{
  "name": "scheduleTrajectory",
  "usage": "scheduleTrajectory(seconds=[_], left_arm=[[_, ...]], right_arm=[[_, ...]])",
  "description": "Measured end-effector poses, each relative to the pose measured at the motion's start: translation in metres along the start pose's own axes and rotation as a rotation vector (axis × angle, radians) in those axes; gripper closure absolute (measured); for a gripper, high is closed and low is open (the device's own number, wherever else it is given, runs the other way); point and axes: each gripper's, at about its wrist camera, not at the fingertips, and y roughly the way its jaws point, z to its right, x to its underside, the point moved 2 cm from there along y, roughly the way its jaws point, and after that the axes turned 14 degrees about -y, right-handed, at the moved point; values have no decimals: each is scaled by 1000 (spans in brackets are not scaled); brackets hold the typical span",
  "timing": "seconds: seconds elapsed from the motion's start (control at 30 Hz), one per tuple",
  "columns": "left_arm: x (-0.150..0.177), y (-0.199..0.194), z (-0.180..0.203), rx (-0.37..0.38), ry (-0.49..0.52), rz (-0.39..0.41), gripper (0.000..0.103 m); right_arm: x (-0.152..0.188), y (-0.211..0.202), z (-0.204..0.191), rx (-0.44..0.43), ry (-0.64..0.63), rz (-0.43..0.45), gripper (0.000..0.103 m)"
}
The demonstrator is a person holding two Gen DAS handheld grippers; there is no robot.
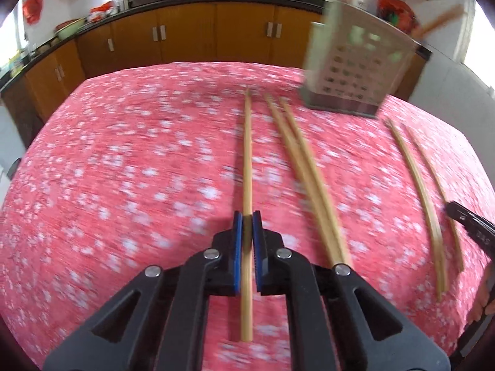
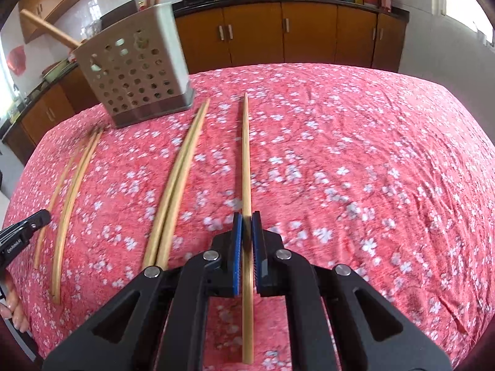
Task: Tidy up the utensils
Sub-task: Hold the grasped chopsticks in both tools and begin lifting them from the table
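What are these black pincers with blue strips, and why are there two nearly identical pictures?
No robot here: a person holds a pincer tool in each hand, with a camera on each looking forward along its jaws. One picture is from the left gripper, the other from the right gripper. Each is shut on one chopstick. Four more chopsticks lie on the pink flowered tablecloth, near a perforated metal holder that already has utensils in it.

The left gripper (image 1: 247,216) points forward, low over the tablecloth (image 1: 139,170), its blue pads (image 1: 237,247) closed on a single chopstick (image 1: 247,154). The right gripper (image 2: 247,216) is posed alike, pads (image 2: 237,247) pinching another chopstick (image 2: 246,154) above the same cloth.
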Motion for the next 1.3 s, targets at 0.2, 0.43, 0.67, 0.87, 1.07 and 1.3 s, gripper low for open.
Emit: scheduleTrajectory(seconds=[0.2,0.43,0.67,0.87,1.07,1.3], left_arm=[[-12,3,-25,15,-39,12,94],[-10,-1,-34,49,-67,16,94],[-8,-5,-39,56,-75,15,94],[-8,-3,-37,60,-81,13,94],[-8,-4,-36,59,-82,13,94],[-8,-4,-36,57,-81,12,94]], right_arm=[[-1,3,16,18,29,17,96],[2,0,17,8,35,22,95],[4,-1,22,-4,47,24,95],[4,-2,21,-8,54,25,95],[4,-3,19,-11,61,26,95],[4,-3,19,-22,75,30,95]])
